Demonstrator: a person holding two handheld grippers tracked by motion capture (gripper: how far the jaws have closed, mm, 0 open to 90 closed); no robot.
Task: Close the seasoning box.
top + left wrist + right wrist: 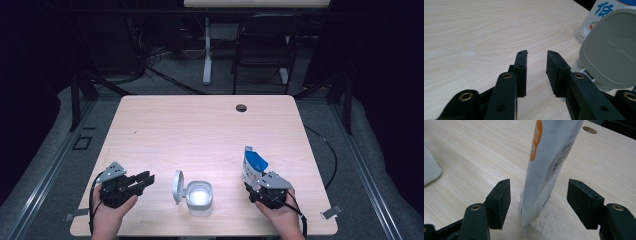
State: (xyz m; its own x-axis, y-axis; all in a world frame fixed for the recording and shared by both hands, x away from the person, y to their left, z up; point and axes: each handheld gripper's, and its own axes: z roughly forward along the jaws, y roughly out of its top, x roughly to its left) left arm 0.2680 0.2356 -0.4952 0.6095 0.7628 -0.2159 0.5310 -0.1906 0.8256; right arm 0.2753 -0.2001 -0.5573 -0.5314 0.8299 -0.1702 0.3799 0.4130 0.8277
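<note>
High view: pale wood-grain table (200, 135) with a round cable hole (241, 108) near its far edge; grey floor, a dark folding chair (262, 47) and a white desk leg (207, 50) behind. Open white container (200, 198), its lid (177, 187) hinged up, sits between the hands. Left gripper (145, 179) lies left of it.

Left gripper view: jaws parted, nothing between them; lid (611, 50) just to their right.

Right gripper view: right gripper (539, 202) released, pads clear of the upright white pouch (549, 170) standing between them.
</note>
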